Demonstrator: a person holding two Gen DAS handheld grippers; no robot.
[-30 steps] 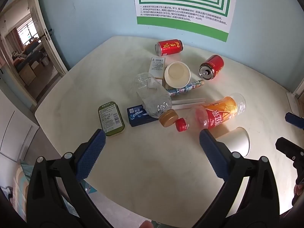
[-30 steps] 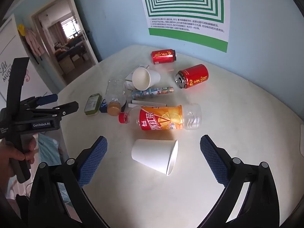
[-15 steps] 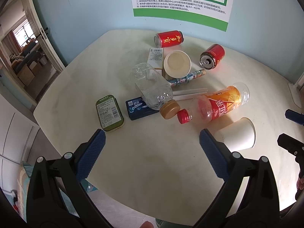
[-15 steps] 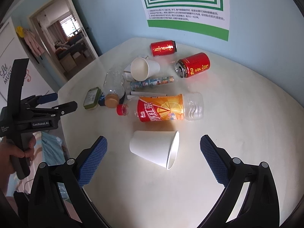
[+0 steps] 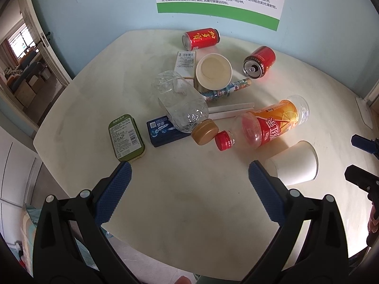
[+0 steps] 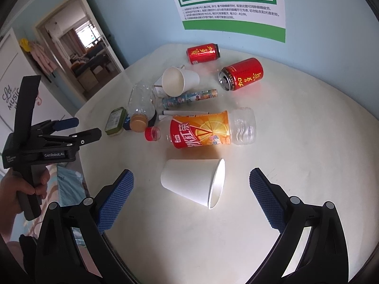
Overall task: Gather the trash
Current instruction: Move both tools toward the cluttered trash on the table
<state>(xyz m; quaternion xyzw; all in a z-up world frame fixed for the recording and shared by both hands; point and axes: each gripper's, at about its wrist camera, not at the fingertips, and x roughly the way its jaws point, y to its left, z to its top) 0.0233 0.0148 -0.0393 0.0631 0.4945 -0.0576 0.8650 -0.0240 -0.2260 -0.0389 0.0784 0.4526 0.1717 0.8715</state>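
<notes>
The table (image 5: 189, 213) is coloured cream, and two red cans (image 5: 200, 38) (image 6: 241, 76) with gold writing are seen on it. An orange and red label is worn by the clear bottle (image 6: 210, 130), whose cap (image 6: 152, 133) is red. The cup (image 6: 194, 184) is white, the tin (image 5: 126, 137) green, and the fingers (image 6: 116, 198) are covered with blue dotted pads.

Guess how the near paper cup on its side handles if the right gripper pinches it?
The paper cup looks empty, so probably very light. Its thin wall likely buckles under a hard pinch, most near the open rim. Lying on its tapered side, it may roll in an arc if nudged by the open right gripper, possibly toward the orange-label bottle.
</notes>
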